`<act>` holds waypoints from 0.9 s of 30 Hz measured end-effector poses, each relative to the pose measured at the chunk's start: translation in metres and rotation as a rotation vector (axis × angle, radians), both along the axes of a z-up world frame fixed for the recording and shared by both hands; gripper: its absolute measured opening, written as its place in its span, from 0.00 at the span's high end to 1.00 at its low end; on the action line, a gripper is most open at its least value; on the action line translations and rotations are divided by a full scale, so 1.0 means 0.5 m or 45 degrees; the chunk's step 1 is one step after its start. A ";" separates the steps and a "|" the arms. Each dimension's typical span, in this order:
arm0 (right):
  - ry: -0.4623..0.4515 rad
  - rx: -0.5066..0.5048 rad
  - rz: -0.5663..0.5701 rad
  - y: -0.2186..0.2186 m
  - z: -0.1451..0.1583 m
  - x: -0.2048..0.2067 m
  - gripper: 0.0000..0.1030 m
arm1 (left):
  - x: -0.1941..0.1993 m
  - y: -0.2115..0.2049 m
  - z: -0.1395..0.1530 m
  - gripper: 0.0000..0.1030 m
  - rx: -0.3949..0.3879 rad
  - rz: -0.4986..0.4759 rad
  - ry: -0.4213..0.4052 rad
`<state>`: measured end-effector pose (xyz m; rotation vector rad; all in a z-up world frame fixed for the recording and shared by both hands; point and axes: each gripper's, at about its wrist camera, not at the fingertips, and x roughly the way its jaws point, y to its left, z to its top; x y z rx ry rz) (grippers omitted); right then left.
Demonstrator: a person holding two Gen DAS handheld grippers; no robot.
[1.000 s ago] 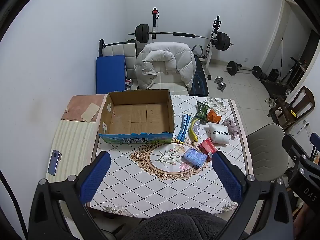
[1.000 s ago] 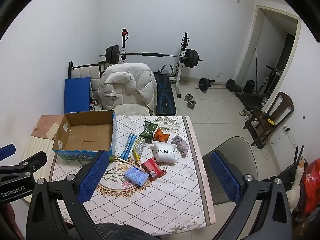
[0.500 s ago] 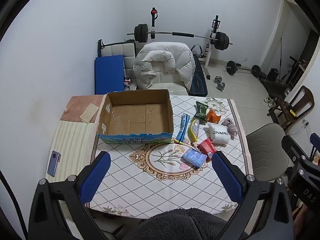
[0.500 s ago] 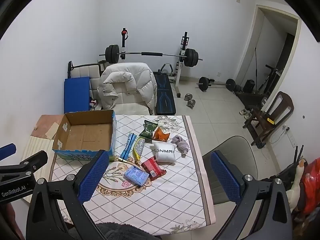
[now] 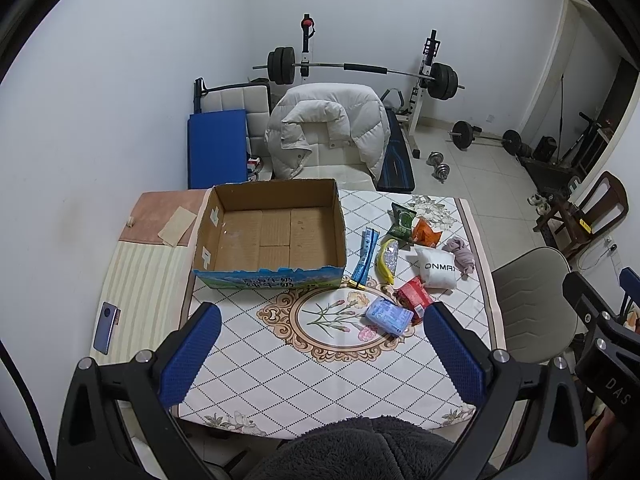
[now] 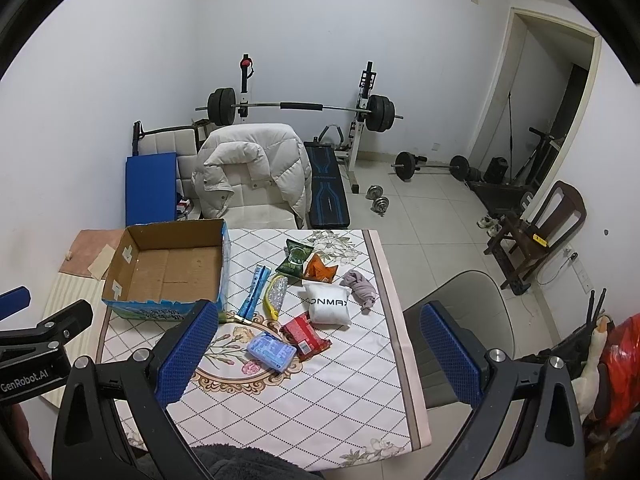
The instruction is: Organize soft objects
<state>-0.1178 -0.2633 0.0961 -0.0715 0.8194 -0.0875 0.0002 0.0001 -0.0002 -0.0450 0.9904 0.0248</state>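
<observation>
Up high in the left wrist view, the left gripper [image 5: 320,344] has its jaws wide apart and holds nothing, with the open cardboard box [image 5: 269,232] at 12 o'clock and the soft things, like the white pillow pack [image 5: 438,267], at 2 o'clock on the table [image 5: 280,380]. From the right wrist view, the right gripper [image 6: 318,344] is wide too and holds nothing; the blue tissue pack [image 6: 271,351] lies between its fingers, the purple cloth [image 6: 360,285] sits at 1 o'clock, and the box [image 6: 170,268] at 10 o'clock.
</observation>
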 end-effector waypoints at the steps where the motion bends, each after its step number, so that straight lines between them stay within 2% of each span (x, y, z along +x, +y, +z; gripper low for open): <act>1: 0.000 0.001 0.000 -0.002 -0.001 -0.001 0.00 | 0.000 0.000 0.000 0.00 0.000 0.000 0.002; 14: 0.010 -0.005 -0.003 -0.018 -0.006 -0.004 0.00 | -0.004 -0.007 -0.003 0.00 -0.002 -0.002 0.017; 16: 0.013 -0.002 -0.001 -0.022 -0.005 -0.007 0.00 | -0.003 -0.009 -0.018 0.00 -0.003 -0.005 0.019; 19: 0.014 -0.005 -0.006 -0.023 -0.038 -0.004 0.00 | -0.006 -0.007 -0.020 0.00 -0.003 -0.005 0.018; 27: 0.020 -0.003 -0.003 -0.019 -0.049 -0.003 0.00 | -0.005 -0.007 -0.019 0.00 -0.005 -0.007 0.023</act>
